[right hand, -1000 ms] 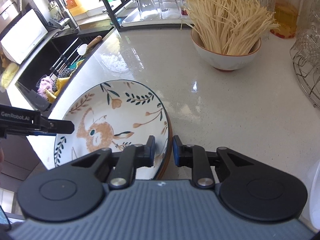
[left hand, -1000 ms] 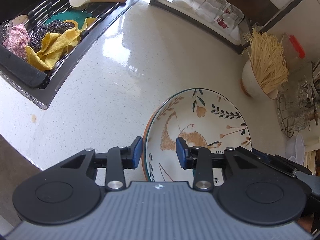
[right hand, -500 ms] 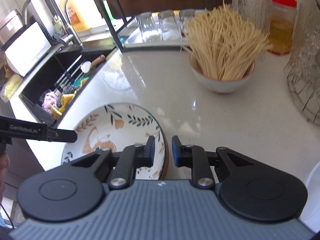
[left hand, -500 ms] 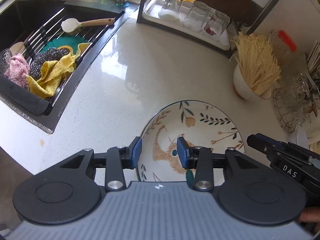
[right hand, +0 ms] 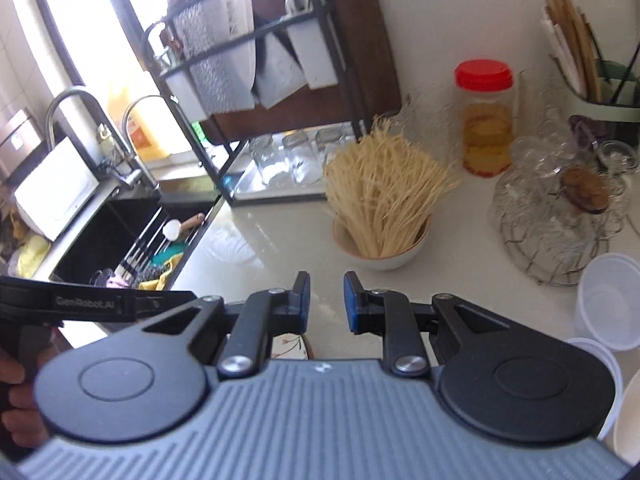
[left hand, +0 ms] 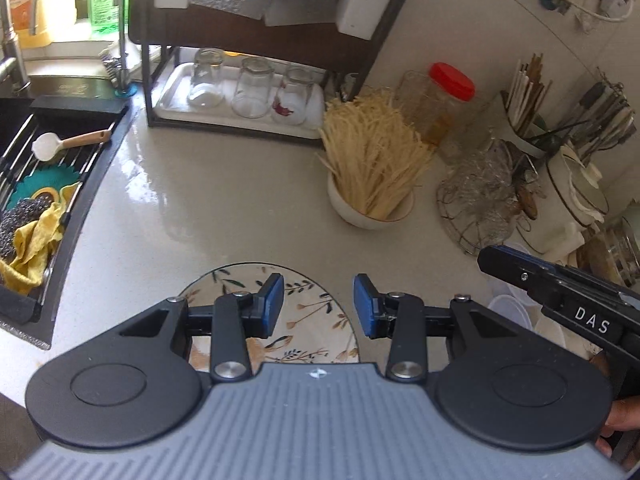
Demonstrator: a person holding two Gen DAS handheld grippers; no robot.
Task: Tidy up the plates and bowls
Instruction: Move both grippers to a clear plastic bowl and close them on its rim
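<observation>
I see bright daylight coming from the window (right hand: 80, 32) behind the sink; in the right wrist view it is overexposed to pure white. The countertop (left hand: 224, 200) shows soft glare patches and pale reflections. The right wrist picture is softly blurred everywhere, and the label on the left gripper (right hand: 136, 304) is hard to read there. The left wrist picture is sharper. Both views bend strongly at the edges, where the shelf rack (left hand: 256, 40) leans and curves.

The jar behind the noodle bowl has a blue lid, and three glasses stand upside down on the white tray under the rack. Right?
Not quite: the jar has a red lid, as both wrist views show. The rest holds: it stands behind the noodle bowl, and three glasses sit inverted on the white tray under the rack.
</observation>
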